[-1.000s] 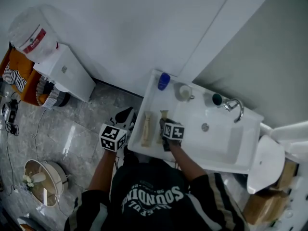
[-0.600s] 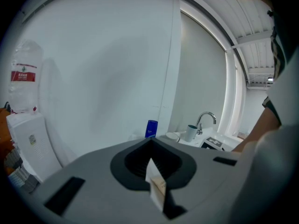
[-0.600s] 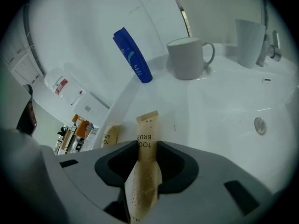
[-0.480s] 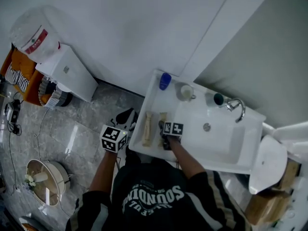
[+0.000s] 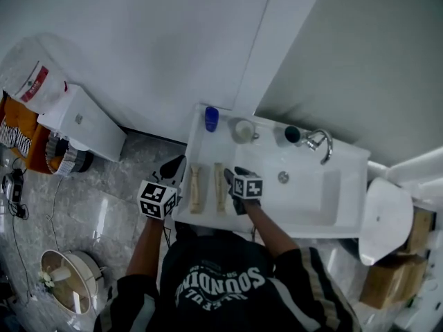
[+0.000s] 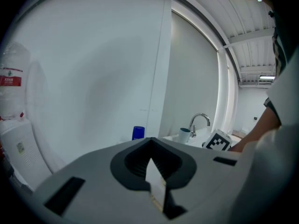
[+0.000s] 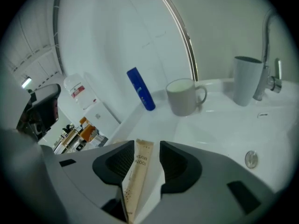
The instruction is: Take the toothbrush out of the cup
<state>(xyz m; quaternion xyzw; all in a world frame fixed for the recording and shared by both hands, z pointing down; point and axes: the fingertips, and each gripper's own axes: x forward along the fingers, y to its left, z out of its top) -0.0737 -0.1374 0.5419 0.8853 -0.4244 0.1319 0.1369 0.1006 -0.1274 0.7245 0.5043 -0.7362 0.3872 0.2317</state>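
Two tan toothbrush packets (image 5: 196,189) (image 5: 220,187) lie side by side on the sink's left ledge (image 5: 201,151). My right gripper (image 5: 230,185) hovers at the right-hand packet. In the right gripper view that packet (image 7: 138,171) stands between the jaws of the right gripper (image 7: 147,146). The jaws have just been opening; the packet leans at the left pad and a gap shows on its right. The white mug (image 7: 183,97) (image 5: 242,130) stands further back with nothing sticking out of it. My left gripper (image 5: 166,192) (image 6: 150,160) is left of the sink, tips together, nothing held.
A blue bottle (image 5: 211,118) (image 7: 140,89) stands at the ledge's back corner beside the mug. A grey tumbler (image 7: 245,80) and the tap (image 5: 318,142) are at the back, with the basin (image 5: 304,192) and its drain (image 7: 251,158) to the right. The wall is close behind.
The head view has swung, so the sink sits further left and higher in the picture. My right gripper's cube now lies a little further right of the packet it was over.
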